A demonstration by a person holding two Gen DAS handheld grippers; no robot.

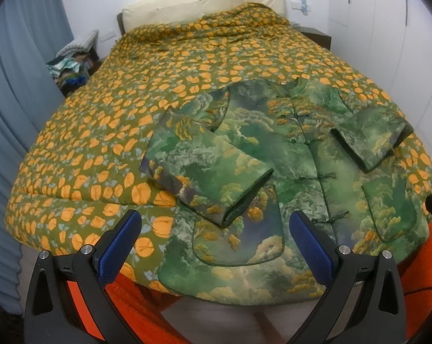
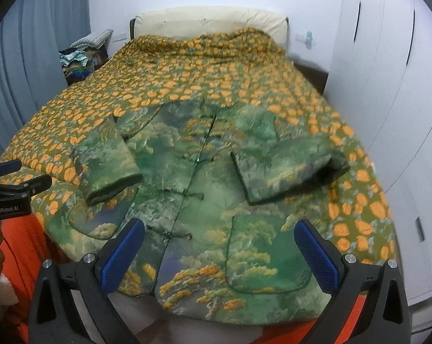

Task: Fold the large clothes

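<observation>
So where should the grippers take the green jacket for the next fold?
Probably at the hem, coming from the near bed edge. The jacket lies flat, front up, sleeves already folded in, and its hem overhangs the edge nearest both grippers. The left gripper and right gripper are open just above it, one per hem corner.

jacket (image 1: 287, 149) lies on the quilt (image 1: 101, 132) at the bed's near edge, headboard (image 1: 201, 0) behind.

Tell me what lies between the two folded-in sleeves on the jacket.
Between the left sleeve and right sleeve runs the jacket front's buttoned placket with knot fastenings, clearest in the right wrist view.
</observation>
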